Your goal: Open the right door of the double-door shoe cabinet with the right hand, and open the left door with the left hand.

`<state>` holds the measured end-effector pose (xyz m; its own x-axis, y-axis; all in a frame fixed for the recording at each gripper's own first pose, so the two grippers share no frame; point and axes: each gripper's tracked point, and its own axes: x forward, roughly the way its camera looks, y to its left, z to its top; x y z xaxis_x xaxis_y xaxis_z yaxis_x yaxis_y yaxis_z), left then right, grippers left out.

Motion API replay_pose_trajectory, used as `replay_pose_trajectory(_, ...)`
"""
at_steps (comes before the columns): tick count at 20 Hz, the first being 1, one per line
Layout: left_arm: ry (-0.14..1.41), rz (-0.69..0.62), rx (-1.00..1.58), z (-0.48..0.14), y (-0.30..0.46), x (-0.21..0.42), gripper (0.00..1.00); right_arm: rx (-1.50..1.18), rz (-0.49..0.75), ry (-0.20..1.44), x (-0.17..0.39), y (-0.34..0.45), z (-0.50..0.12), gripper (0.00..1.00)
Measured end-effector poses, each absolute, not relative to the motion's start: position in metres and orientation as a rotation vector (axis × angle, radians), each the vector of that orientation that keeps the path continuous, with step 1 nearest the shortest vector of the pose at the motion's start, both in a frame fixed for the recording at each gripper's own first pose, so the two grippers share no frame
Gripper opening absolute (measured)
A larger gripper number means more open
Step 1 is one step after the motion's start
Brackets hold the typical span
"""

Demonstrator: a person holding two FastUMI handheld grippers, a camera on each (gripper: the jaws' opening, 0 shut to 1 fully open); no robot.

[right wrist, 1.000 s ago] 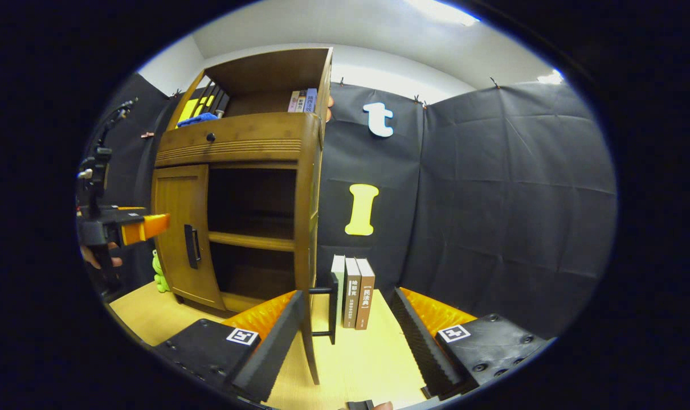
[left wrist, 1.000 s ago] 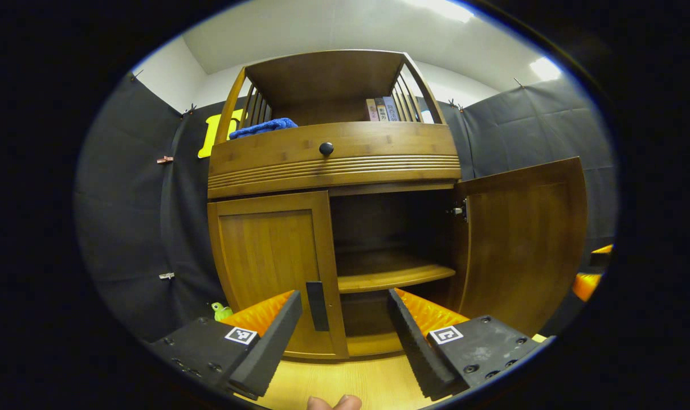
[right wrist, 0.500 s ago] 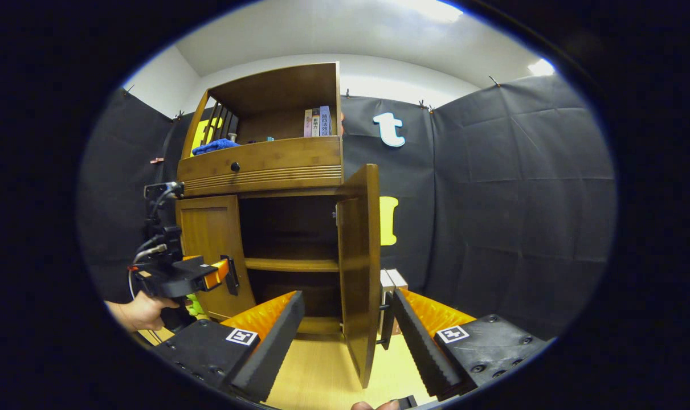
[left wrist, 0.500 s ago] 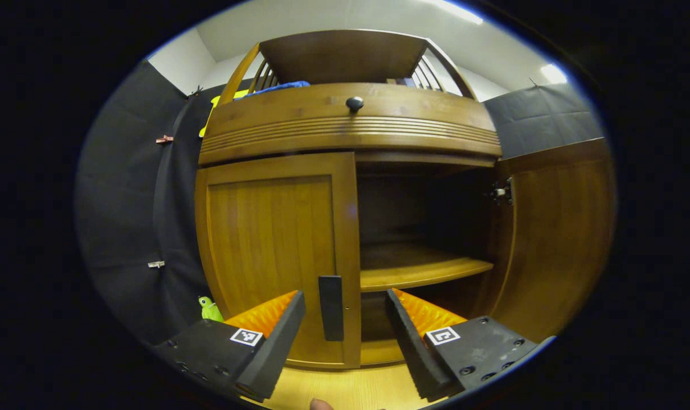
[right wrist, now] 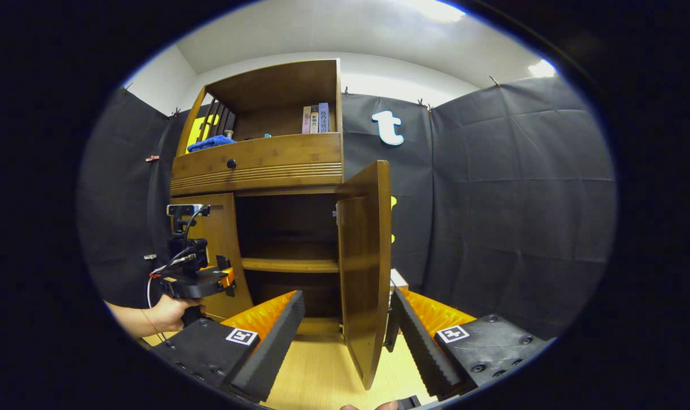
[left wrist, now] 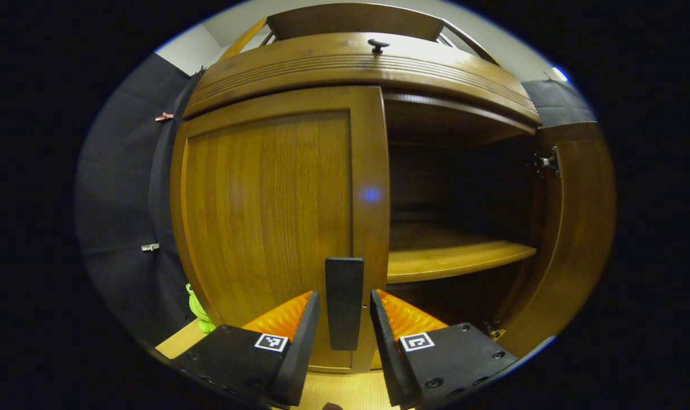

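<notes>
The wooden shoe cabinet (left wrist: 367,62) looms close in the left gripper view. Its left door (left wrist: 265,205) is closed, and the door's dark upright handle (left wrist: 345,302) stands between the fingers of my left gripper (left wrist: 345,296). The jaws are narrowed, with a thin gap showing on each side of the handle. The right door (right wrist: 367,273) stands swung out, baring the inner shelf (right wrist: 290,265). My right gripper (right wrist: 347,299) is open, the door's free edge between its fingers and its handle (right wrist: 388,333) by the right finger. In the right gripper view a hand (right wrist: 171,312) holds the left gripper (right wrist: 226,279) at the left door.
Above the doors runs a drawer with a round knob (right wrist: 231,164). A blue cloth (right wrist: 211,143) and several books (right wrist: 316,118) sit on the top shelf. A green toy (left wrist: 197,310) stands left of the cabinet. Black cloth walls close in on both sides of the light wooden floor (right wrist: 322,376).
My left gripper moved in toward the left door and its jaws narrowed around the handle. My right gripper stayed open and barely moved, with the right door a little wider open.
</notes>
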<state>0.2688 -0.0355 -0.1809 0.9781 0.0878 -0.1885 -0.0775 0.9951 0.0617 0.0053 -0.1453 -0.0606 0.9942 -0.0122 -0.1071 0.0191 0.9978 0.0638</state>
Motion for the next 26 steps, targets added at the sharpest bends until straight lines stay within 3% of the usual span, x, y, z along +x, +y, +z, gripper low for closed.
replay_pose_trajectory(4, 0.228, 0.070, 0.029, -0.193, -0.034, 0.283, 0.53, 0.052, -0.015, 0.110, 0.009, -0.145, -0.060, 0.98)
replay_pose_trajectory(7, 0.252, 0.076, 0.039, -0.197, -0.034, 0.284, 0.37, 0.051, -0.012, 0.120, 0.008, -0.145, -0.060, 0.95)
replay_pose_trajectory(14, 0.247, 0.081, 0.039, -0.192, -0.031, 0.263, 0.32, 0.063, 0.006, 0.131, 0.008, -0.142, -0.058, 1.00)
replay_pose_trajectory(26, 0.245, 0.064, 0.028, -0.187, 0.014, 0.150, 0.28, 0.059, 0.053, 0.115, -0.002, -0.130, -0.046, 1.00)
